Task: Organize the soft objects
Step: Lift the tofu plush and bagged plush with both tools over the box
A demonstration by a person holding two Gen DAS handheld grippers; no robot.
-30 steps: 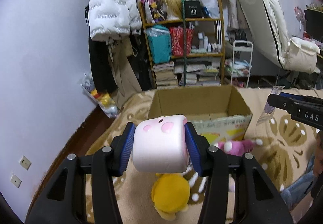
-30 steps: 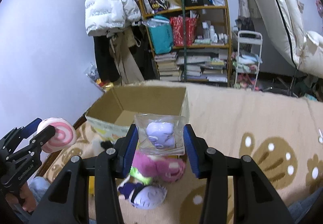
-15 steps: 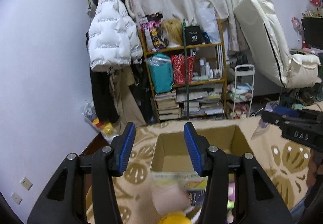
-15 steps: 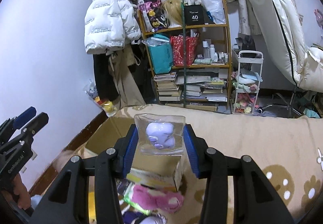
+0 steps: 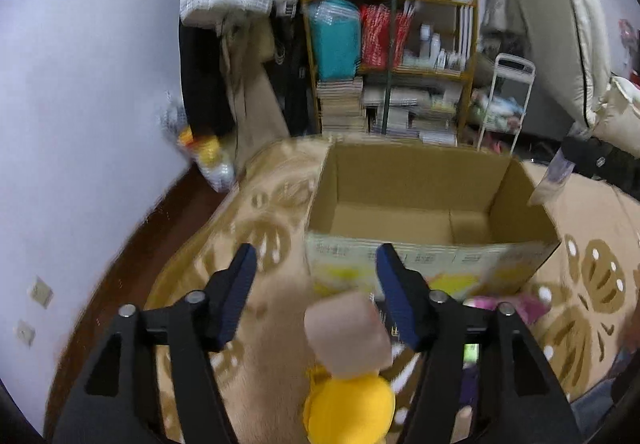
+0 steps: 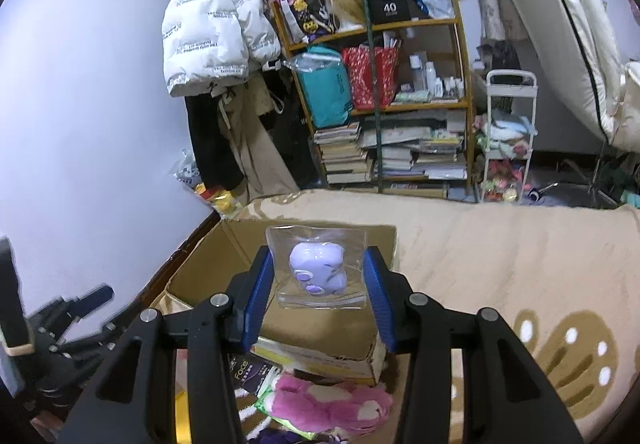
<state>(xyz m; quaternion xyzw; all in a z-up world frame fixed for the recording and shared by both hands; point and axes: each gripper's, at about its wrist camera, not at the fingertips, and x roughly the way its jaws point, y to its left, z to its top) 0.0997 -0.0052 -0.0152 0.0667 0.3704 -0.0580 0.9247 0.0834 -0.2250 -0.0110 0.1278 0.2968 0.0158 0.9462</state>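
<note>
Left gripper (image 5: 314, 270): jaws apart, holding nothing; pink cube (image 5: 347, 335) lay below on yellow plush (image 5: 349, 410). Right gripper (image 6: 318, 292): clamped on bagged purple toy (image 6: 318, 271) over box (image 6: 320, 328).

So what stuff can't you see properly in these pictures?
- Pale pink squishy cube, left wrist view: motion blur smears it, so its face cannot be made out.
- Yellow plush toy, left wrist view: cut off by the bottom edge.
- Open brown cardboard box floor, right wrist view: hidden behind the right tongs and the clear bag with the purple squishy toy.
- Pink plush toy, right wrist view: partly hidden by the tongs' arms.
</note>
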